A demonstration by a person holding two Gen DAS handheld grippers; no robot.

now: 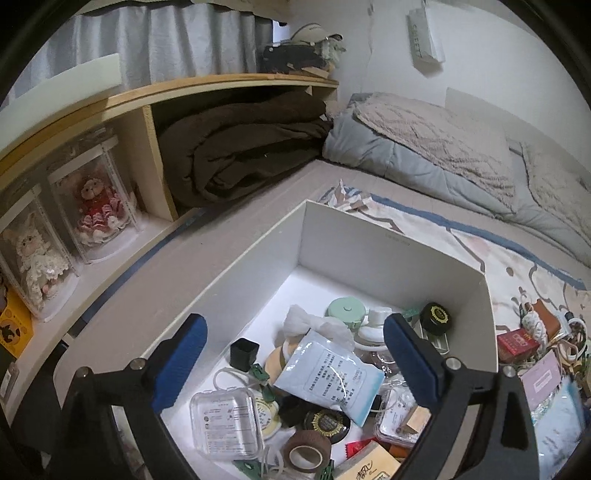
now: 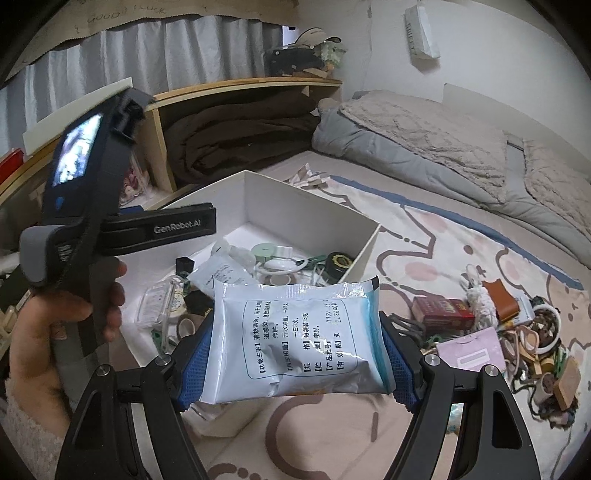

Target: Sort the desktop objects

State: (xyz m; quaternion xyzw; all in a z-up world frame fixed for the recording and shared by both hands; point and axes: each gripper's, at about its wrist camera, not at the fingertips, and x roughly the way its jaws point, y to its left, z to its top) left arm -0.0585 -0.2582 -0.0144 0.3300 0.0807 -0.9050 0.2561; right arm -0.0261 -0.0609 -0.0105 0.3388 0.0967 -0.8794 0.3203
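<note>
Pale-blue printed foil sachet held above the patterned bed cover.
The sachet (image 2: 295, 336) is clamped between the right gripper (image 2: 295, 365) pads (beside the white rectangular cardboard box (image 2: 364, 245)); the left gripper (image 1: 295, 369) is held spread wide over the box (image 1: 369, 240), grasping nothing.

A wooden shelf unit (image 1: 155, 92) stood along the left wall, holding a folded brown blanket (image 1: 240, 147) in one bay and two dolls in clear cases (image 1: 94, 210) in the next. A grey curtain (image 1: 155, 40) hung behind the shelf, and a cap (image 1: 314, 33) lay on its top board at the right end. A grey quilt with a beige fleece throw (image 1: 436, 140) lay bunched at the far right, and a white paper bag (image 2: 421, 31) hung on the wall above it.
</note>
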